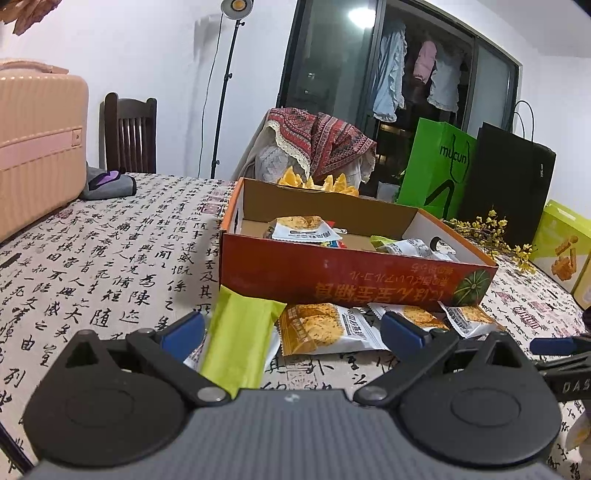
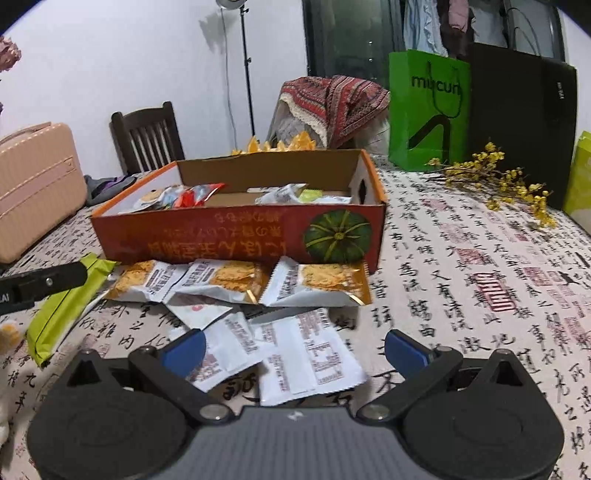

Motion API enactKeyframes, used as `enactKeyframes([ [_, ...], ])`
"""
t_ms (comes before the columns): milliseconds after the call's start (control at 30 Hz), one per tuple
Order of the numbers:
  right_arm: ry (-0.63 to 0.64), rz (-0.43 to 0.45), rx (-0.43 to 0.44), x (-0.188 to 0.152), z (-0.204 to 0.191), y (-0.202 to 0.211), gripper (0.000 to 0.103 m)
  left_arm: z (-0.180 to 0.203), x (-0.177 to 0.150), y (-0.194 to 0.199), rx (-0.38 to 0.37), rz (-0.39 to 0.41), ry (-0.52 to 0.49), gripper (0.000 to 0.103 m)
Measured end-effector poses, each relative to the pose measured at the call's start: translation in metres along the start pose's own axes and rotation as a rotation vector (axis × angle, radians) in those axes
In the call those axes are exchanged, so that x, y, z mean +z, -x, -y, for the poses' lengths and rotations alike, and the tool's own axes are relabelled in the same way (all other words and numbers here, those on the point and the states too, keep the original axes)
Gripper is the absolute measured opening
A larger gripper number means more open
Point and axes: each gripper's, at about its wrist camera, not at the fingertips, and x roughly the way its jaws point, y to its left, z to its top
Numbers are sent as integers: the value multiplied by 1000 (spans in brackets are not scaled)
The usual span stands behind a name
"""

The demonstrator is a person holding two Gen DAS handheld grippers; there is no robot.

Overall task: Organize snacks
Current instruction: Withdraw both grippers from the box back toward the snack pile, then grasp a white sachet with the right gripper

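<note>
Several snack packets (image 2: 229,280) lie loose on the worktop (image 2: 480,277) at the centre of the frame, just in front of the orange box (image 2: 236,236), which already holds a few. We judge the gathering step is under way. Our left gripper (image 1: 291,328) has its jaws apart, over a green packet (image 1: 240,339) at lower centre; our right gripper (image 2: 295,347) has its jaws apart above white packets (image 2: 310,358). Next, we close on one packet and lift it into the box.

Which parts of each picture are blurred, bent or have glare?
Left wrist view: the lamp glares at top, and the window frame bends from fisheye. Right wrist view: the white packets near the fingers look smeared, and dark corners vignette.
</note>
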Motion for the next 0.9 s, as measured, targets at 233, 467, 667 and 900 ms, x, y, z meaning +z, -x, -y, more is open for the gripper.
enactKeyframes([
  [233, 133, -21, 29, 3, -29, -13, 100, -3, 0, 2, -7, 6, 20, 103],
  [467, 223, -32, 30, -2, -47, -27, 78, -5, -1, 3, -15, 7, 31, 103],
  [667, 250, 2, 35, -7, -50, -22, 61, -6, -1, 2, -20, 4, 36, 103],
  [900, 215, 51, 31, -6, -43, -10, 61, -7, 0, 1, -19, 0, 44, 103],
])
